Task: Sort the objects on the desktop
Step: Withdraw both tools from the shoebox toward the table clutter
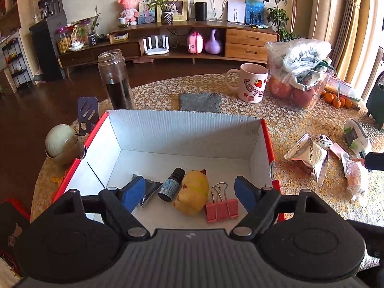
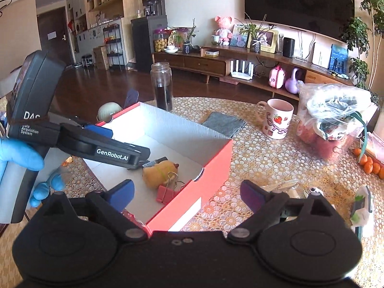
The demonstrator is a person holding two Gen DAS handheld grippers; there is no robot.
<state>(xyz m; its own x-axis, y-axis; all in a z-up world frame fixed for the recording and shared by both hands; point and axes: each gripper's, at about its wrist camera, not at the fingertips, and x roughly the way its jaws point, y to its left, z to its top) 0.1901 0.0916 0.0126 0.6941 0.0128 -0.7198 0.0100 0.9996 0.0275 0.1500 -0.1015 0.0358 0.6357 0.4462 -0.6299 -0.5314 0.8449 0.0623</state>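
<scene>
The red box (image 1: 268, 144) sits below our open, empty left claw (image 1: 190, 192) and right claw (image 2: 187, 195); we judge a careless swing could nudge its wall.

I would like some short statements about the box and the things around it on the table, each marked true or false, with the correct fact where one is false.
1. A yellow toy lies inside the box. True.
2. The pink binder clip lies on the table outside the box. False: it lies in the box, beside the yellow toy.
3. The left gripper holds the small dark bottle. False: its jaws are open above the box and the bottle lies loose on the box floor.
4. The mug stands upright on the table beyond the box. True.
5. The right gripper is open and empty. True.
</scene>
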